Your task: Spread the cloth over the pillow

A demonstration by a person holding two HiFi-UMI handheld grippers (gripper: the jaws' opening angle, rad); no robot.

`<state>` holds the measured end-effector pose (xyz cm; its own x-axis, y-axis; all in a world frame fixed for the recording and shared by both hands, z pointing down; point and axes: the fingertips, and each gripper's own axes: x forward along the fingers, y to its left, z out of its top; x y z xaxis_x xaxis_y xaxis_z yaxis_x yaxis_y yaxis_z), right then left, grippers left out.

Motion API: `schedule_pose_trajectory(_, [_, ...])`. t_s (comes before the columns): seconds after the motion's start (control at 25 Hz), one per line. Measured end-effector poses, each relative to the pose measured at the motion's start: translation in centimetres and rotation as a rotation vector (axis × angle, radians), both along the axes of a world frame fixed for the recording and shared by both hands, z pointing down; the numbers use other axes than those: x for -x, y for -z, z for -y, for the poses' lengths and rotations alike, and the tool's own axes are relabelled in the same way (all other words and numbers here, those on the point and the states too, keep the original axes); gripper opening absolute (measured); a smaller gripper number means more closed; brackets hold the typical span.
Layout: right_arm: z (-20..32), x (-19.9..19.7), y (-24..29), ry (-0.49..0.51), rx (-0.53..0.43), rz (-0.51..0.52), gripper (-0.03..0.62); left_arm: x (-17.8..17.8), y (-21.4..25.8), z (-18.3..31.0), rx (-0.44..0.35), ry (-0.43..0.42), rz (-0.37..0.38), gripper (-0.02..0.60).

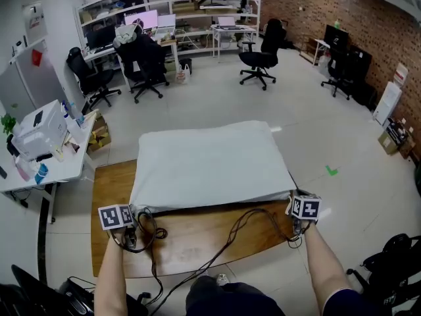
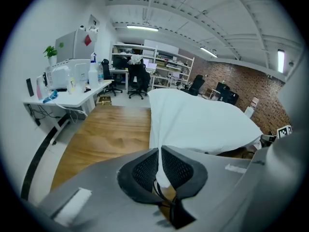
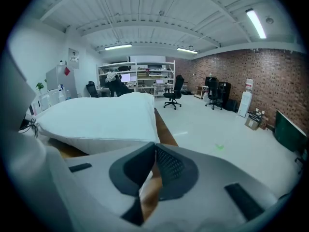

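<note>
Nearest the person, the left gripper (image 1: 133, 213) sits at the near left corner of the table (image 1: 191, 242). In the left gripper view its jaws are together, clamped on a corner of the cloth (image 2: 203, 120), which rises from between the pads (image 2: 145, 170) and fans out over the table (image 2: 111, 134). The right gripper (image 1: 294, 203) sits at the near right corner. In the right gripper view its jaws are likewise closed, pinching a thin corner of the cloth (image 3: 96, 117) at the tips of the right gripper (image 3: 154, 149).

Black cables (image 1: 217, 242) run from both grippers across the bare wood toward the person.

Beyond the grippers, the cloth (image 1: 210, 160) lies over the pillow (image 3: 96, 144), covering its top. The pillow's near edge shows under the cloth's hem in the right gripper view. The pillow rests on the middle and far part of the table.

To the left of the table stands a white desk (image 1: 62, 170) carrying a printer (image 1: 41, 127) and bottles. Farther off are office chairs (image 1: 260, 54), shelves (image 1: 197, 5) and, at the right, a brick wall (image 1: 355, 18).
</note>
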<state>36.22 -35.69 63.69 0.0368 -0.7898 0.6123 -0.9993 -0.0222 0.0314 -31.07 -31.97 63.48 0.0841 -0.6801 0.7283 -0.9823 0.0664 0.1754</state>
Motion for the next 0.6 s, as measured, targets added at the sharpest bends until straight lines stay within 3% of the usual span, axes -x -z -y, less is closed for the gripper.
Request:
schedule_pose_trajectory(0.12, [-0.3, 0.0, -0.6, 0.003, 0.026, -0.012, 0.025, 0.4, 0.0, -0.9, 0.005, 0.005, 0.019, 0.031])
schedule_pose_trajectory(0.32, [-2.1, -1.5, -1.0, -0.081, 0.043, -0.034, 0.031, 0.7, 0.3, -1.8, -0.009, 0.000, 0.021, 0.032])
schedule_pose_trajectory(0.6, [-5.3, -0.6, 2.7, -0.094, -0.043, 0.001, 0.030, 1.2, 1.3, -3.6, -0.035, -0.005, 0.073, 0.038])
